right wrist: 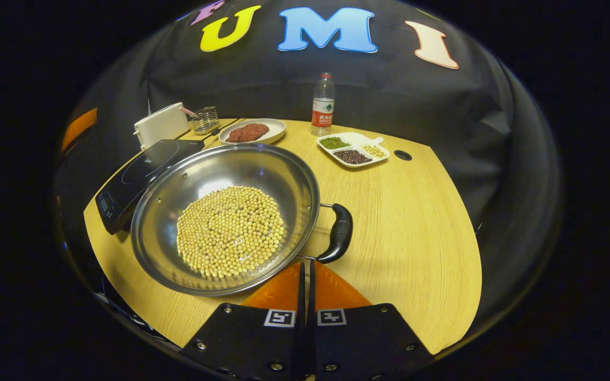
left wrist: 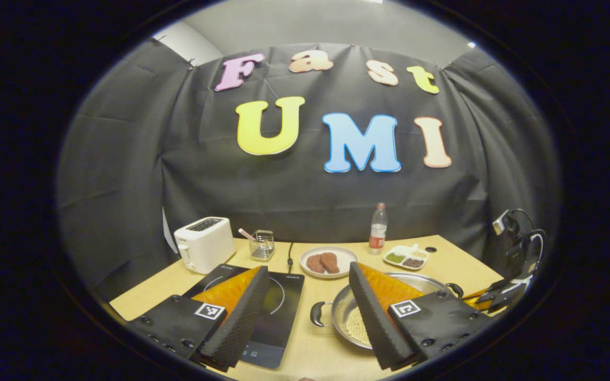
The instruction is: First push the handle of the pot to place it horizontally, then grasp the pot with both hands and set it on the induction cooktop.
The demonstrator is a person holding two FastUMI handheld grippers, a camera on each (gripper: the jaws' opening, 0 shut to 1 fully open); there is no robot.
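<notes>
A steel pot holding soybeans stands on the wooden table, just right of the black induction cooktop. One black side handle points toward the right gripper view. My right gripper is shut, its tips at the pot's rim beside that handle, with nothing between the fingers. In the left gripper view my left gripper stands wide open above the table, one finger over the cooktop, the other over the pot. The pot's other handle lies between the fingers. The right gripper shows at the pot's far side.
Along the back of the table stand a white toaster, a small wire holder, a plate of meat, a water bottle and a divided dish of beans. A cable hole sits near the dish.
</notes>
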